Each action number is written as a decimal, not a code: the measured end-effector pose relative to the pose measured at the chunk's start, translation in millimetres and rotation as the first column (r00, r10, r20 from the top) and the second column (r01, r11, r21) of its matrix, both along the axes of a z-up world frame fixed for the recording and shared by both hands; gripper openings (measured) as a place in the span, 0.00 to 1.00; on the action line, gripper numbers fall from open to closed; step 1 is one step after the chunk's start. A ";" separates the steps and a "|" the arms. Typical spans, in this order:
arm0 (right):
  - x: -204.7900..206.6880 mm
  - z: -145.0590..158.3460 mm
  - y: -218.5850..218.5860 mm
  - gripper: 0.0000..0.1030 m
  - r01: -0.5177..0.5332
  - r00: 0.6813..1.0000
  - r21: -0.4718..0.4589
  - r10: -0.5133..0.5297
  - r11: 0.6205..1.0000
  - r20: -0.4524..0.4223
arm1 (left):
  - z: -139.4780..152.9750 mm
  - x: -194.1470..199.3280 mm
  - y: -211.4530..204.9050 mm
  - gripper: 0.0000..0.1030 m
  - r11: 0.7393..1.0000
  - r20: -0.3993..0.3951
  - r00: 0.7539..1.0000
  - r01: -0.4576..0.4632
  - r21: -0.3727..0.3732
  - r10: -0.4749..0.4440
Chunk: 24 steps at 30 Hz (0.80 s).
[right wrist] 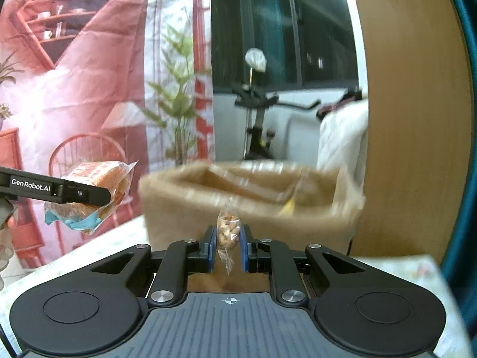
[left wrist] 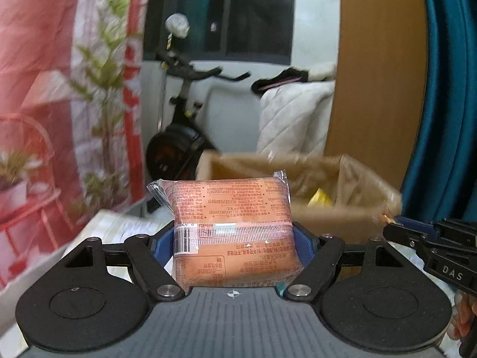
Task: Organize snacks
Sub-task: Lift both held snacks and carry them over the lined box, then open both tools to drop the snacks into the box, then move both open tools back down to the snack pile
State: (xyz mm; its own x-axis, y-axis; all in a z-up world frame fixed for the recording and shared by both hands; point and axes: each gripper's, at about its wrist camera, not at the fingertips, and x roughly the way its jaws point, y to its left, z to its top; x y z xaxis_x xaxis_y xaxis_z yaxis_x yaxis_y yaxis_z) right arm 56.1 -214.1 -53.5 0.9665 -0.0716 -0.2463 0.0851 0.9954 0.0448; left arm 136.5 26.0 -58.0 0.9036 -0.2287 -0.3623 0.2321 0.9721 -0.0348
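Note:
My left gripper is shut on an orange bread packet with printed text and a barcode; the packet stands upright between the blue pads, lifted off the table. The same packet shows at the left of the right wrist view, held by the left gripper's black finger. My right gripper is shut on a small clear bag of nuts, also raised. An open brown cardboard box stands ahead, blurred, with something yellow inside. The right gripper's body enters the left wrist view at the right edge.
A table with a pale patterned cloth lies under both grippers. A wooden panel and a teal curtain stand at the right. A red printed backdrop hangs at the left. Behind are an exercise bike and white bedding.

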 end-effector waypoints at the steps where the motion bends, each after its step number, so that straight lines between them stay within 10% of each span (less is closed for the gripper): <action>1: 5.4 8.7 -5.1 0.14 0.006 1.000 -0.016 -0.006 1.000 0.007 | 6.4 8.9 -5.4 0.78 1.000 0.007 1.000 0.006 0.002 -0.006; 17: 131.5 -3.9 -79.6 0.16 0.199 0.963 -0.050 -0.205 0.979 -0.174 | 10.8 139.3 -53.3 0.84 0.997 -0.088 0.996 0.002 0.077 0.005; 24: 112.4 -10.5 -80.0 0.40 0.220 0.962 0.018 -0.214 0.975 -0.170 | 10.4 130.6 -40.0 0.86 0.998 -0.090 0.996 0.002 0.066 0.004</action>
State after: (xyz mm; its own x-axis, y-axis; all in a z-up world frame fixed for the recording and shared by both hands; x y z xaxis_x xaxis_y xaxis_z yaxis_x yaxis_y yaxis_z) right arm 168.5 -294.1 -64.0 0.8743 -0.2632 -0.4079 0.3085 0.9500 0.0481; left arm 267.1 -14.0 -47.7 0.8668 -0.2006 -0.4565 0.2297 0.9732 0.0084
